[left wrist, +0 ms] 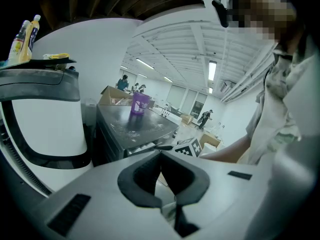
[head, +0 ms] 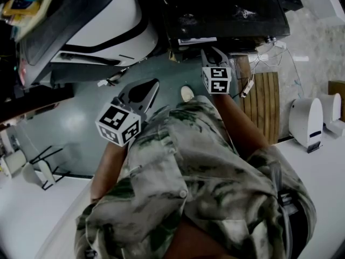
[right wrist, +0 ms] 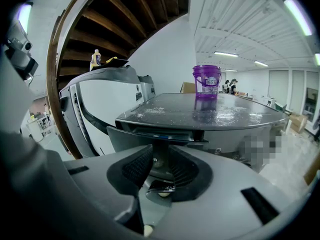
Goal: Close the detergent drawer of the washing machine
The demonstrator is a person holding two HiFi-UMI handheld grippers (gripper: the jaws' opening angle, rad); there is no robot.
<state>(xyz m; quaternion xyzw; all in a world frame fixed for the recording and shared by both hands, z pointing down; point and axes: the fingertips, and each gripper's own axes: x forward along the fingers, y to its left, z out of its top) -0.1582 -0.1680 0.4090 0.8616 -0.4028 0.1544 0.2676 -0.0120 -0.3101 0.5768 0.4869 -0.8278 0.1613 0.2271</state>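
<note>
My right tongs, jaws apart and holding nothing, sit just in front of the drawer sticking out of the washing machine, so it goes straight in, away from me; my left tongs, pinched shut and empty, wait farther left.

Head view: we lose the washing machine front in deep shadow, and the top edge cuts off its far side. Our shirt blocks much of the floor. The purple bucket label is too small to read. Distant people are mere specks.
</note>
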